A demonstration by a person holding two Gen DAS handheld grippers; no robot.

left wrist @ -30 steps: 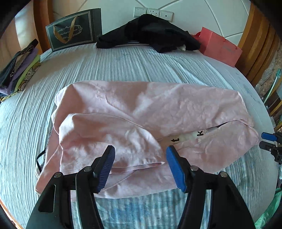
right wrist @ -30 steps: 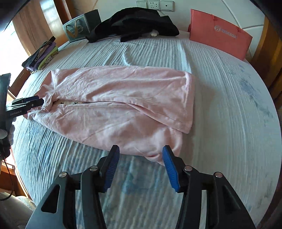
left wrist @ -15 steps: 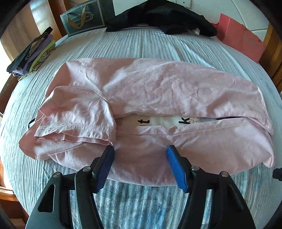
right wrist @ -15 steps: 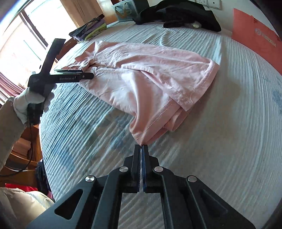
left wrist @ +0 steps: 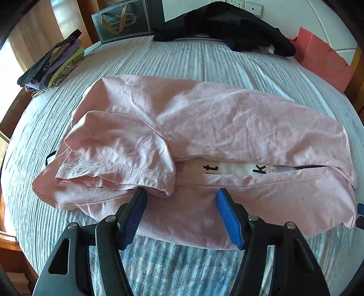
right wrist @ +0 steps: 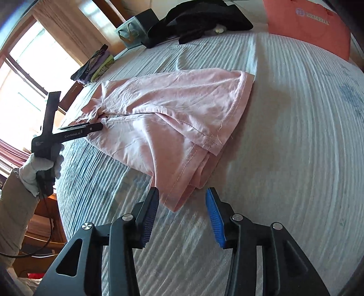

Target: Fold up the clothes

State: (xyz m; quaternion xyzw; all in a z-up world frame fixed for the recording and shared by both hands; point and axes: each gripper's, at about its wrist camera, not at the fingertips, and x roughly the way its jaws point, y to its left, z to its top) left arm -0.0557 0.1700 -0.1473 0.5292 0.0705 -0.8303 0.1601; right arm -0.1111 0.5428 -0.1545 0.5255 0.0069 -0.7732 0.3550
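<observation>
A pink T-shirt [left wrist: 204,127] lies on the striped bed, both long sides folded in so a strip of its printed front shows in the gap. One sleeve [left wrist: 118,150] is folded over at the left. My left gripper [left wrist: 180,200] is open and empty, low over the shirt's near edge. My right gripper [right wrist: 182,198] is open and empty, its jaws either side of the shirt's hem corner [right wrist: 175,200]. The shirt also shows in the right wrist view [right wrist: 168,109], where the left gripper [right wrist: 91,127] shows side-on at the collar end.
The bed [left wrist: 204,59] has a black garment [left wrist: 227,25] near the headboard, a dark gift bag [left wrist: 122,20] to its left and a red paper bag [left wrist: 323,59] to its right. A stack of folded clothes [left wrist: 52,66] lies at the bed's left edge.
The right gripper was shut half a second ago and is now open around the hem corner. The left gripper stayed open and moved in closer over the shirt's near edge.
</observation>
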